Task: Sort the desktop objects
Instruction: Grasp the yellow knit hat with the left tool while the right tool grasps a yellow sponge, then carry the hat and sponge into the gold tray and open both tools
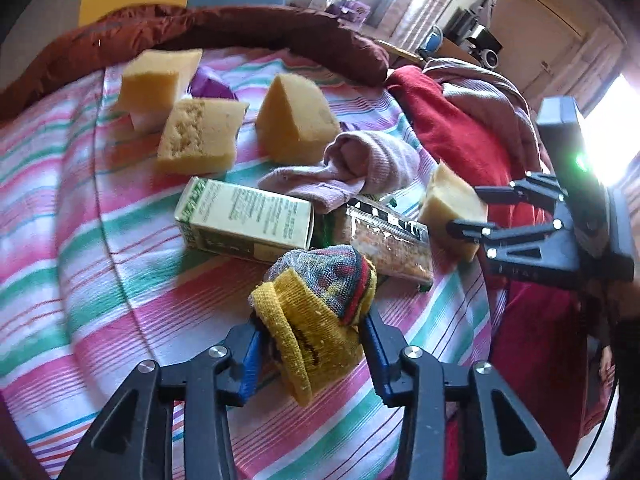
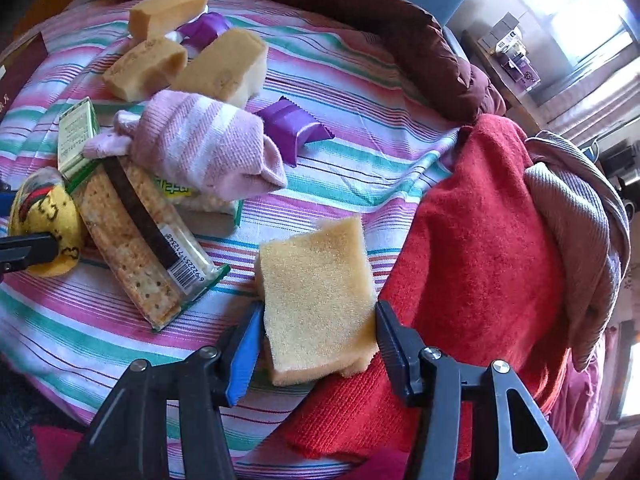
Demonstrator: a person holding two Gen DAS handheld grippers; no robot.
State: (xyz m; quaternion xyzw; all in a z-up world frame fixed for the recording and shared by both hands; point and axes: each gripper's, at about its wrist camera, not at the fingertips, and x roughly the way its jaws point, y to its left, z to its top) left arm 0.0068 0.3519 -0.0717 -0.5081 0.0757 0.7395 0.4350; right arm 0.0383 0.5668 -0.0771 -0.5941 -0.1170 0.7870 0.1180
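Observation:
My left gripper (image 1: 310,340) is shut on a rolled yellow striped sock (image 1: 316,312), just above the striped cloth; the sock also shows in the right wrist view (image 2: 44,224). My right gripper (image 2: 318,336) has its jaws on both sides of a yellow sponge (image 2: 316,296), seemingly gripping it; the same gripper (image 1: 468,210) and sponge (image 1: 452,208) show in the left wrist view. Three more sponges (image 1: 200,136) lie at the back. A pink sock (image 1: 360,168), a green-and-white box (image 1: 244,220) and a cracker pack (image 1: 392,244) lie in the middle.
A striped cloth (image 1: 80,240) covers the surface. A red garment (image 2: 472,240) and a grey one (image 2: 580,216) lie heaped on the right. A dark red padded jacket (image 1: 240,28) lines the back edge. A purple wrapper (image 2: 292,128) lies behind the pink sock.

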